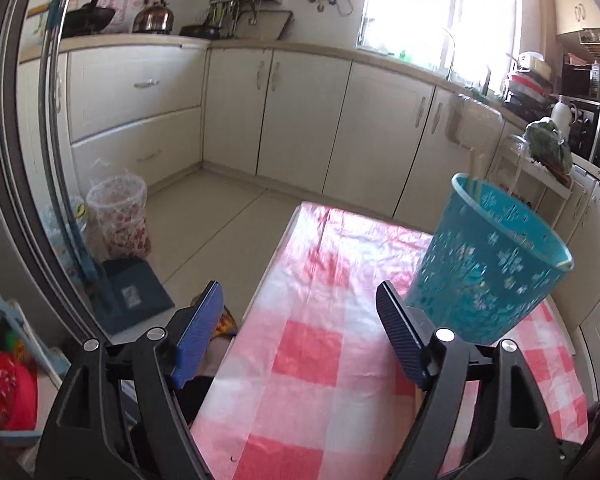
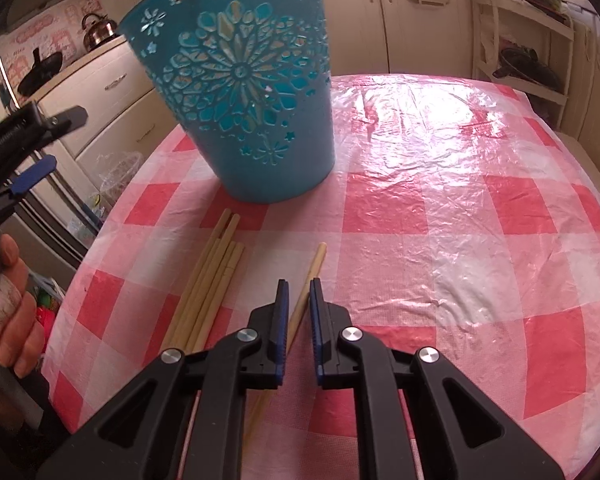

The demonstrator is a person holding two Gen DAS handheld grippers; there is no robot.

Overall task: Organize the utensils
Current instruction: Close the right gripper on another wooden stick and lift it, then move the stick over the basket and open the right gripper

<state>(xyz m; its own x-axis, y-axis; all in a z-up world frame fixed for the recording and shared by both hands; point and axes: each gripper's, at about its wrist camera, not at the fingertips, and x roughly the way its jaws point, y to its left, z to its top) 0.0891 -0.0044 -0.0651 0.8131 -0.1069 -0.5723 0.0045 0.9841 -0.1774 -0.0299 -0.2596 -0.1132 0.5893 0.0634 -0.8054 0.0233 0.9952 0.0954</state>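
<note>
The right gripper [image 2: 299,294] points steeply down at the table [image 2: 440,200], its jaws narrowed to a slim gap with a single chopstick [image 2: 315,264] running through that gap. Whether the pads actually press on it cannot be read with certainty, since a sliver of daylight shows on either side, but the jaws stand about as close as the stick allows, so this is judged a grip on it. The stick's long axis lies almost in line with the fingers: its far end reaches past the fingertips, leaning slightly right, and its near end passes back beneath the gripper body. Just left of the jaws lies a bundle of chopsticks [image 2: 210,280], parallel to the single one and apart from it, tips towards the blue basket [image 2: 244,80]. The basket stands upright straight ahead of the fingertips and a little left, beyond the far ends of the sticks, so a held stick must be raised and tipped end-up before it can enter the rim. The left gripper [image 1: 300,300] hangs over the near left edge of the table with jaws wide and nothing between them; the basket [image 1: 488,264] sits ahead to its right, already holding pale sticks. The right gripper is the nearer to the loose sticks.
</note>
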